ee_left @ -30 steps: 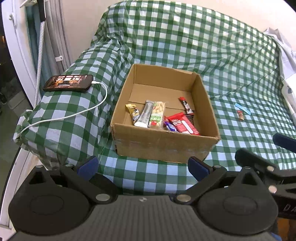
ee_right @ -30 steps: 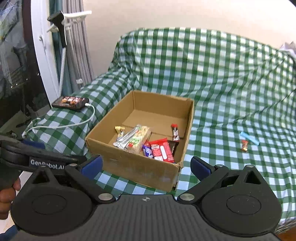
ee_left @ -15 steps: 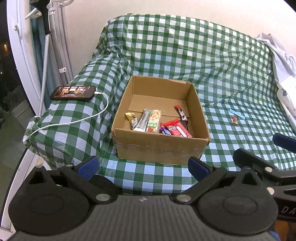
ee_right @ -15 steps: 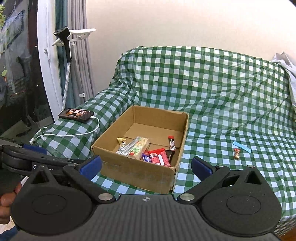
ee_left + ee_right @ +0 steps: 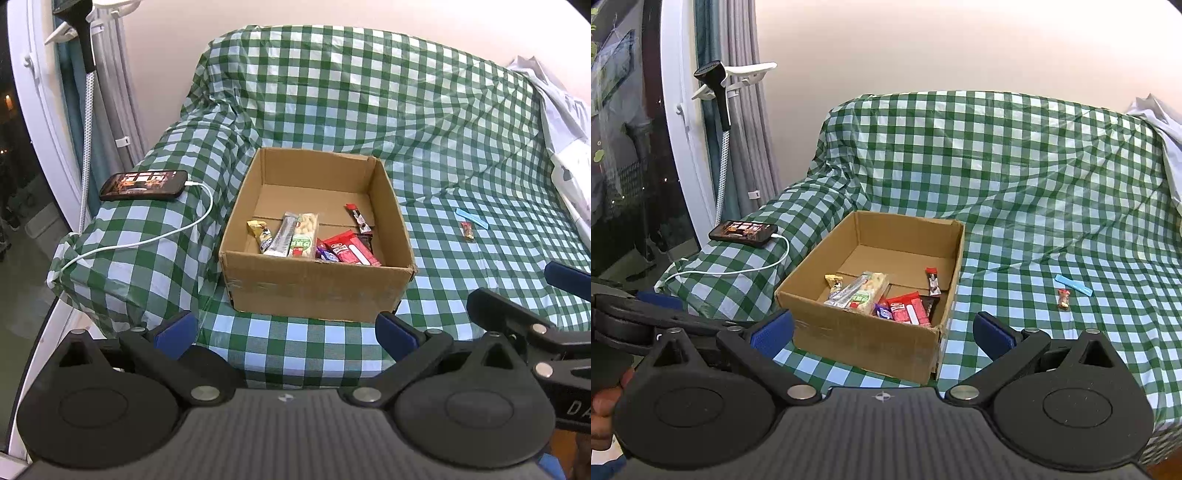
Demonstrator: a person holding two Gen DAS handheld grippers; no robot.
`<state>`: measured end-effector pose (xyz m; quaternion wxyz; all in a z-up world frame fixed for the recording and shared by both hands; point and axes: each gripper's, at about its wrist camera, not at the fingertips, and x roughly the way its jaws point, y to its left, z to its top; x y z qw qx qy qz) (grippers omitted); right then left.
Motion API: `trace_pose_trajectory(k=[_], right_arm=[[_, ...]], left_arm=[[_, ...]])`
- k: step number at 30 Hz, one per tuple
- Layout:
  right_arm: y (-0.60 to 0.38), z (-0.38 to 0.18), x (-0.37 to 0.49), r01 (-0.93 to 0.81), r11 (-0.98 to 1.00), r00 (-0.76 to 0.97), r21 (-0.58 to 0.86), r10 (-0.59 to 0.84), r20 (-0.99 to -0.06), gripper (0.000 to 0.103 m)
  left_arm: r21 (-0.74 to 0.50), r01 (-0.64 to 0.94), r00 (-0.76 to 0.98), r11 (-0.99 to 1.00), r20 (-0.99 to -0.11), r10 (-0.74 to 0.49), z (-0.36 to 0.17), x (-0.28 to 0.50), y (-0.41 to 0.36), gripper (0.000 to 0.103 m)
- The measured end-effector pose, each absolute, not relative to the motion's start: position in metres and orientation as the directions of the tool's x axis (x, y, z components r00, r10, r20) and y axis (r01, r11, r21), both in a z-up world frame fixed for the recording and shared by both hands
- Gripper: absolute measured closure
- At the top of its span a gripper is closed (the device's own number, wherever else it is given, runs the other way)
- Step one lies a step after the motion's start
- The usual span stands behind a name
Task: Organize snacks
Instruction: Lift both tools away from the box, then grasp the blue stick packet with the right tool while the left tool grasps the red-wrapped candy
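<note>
Stock as I read it from the rig:

Box (image 5: pixel 317 291), open top, on the checked cover (image 5: pixel 443 110): holds most snacks, bunched at the near wall. Counted: gold candy (image 5: pixel 258 230), silver bar (image 5: pixel 282 240), green pack (image 5: pixel 304 236), red pack (image 5: pixel 351 251), small red bar (image 5: pixel 357 218).

Left out, well right of the box: blue strip (image 5: pixel 1073 285) and brown candy (image 5: pixel 1063 298), just beside each other. I judge two pieces remain.

Strip: long axis runs upper left to lower right. Candy: lengthwise front to back.

Left gripper (image 5: pixel 284 330): spread, empty. Right gripper (image 5: pixel 882 328): spread, empty. Both short of the box.
</note>
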<state>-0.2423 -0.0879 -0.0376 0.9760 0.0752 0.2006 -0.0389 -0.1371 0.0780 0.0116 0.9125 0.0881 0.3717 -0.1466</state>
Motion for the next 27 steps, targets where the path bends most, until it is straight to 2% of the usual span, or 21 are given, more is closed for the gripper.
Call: trace_pose_trajectory(k=[15, 20, 25, 27], right_arm=[[-0.126, -0.051, -0.246, 0.192, 0.962, 0.914, 0.196, -0.103, -0.392, 0.001], [-0.168, -0.068, -0.247, 0.302, 0.929, 0.89, 0.215, -0.194, -0.413, 0.001], [-0.224, -0.086, -0.251, 0.416, 0.874, 0.851, 0.251, -0.276, -0.447, 0.001], [-0.248, -0.093, -0.251, 0.46, 0.853, 0.831, 0.248, -0.314, -0.46, 0.001]], left_arm=[[0.101, 0.374, 0.662, 0.922, -0.725, -0.189, 0.011, -0.12, 0.039, 0.0], [0.1, 0.433, 0.629, 0.896, -0.745, -0.221, 0.01, -0.102, -0.01, 0.0], [0.14, 0.525, 0.625, 0.839, -0.733, -0.269, 0.009, -0.08, -0.083, 0.0], [0.127, 0.577, 0.586, 0.807, -0.753, -0.3, 0.004, -0.066, -0.121, 0.0]])
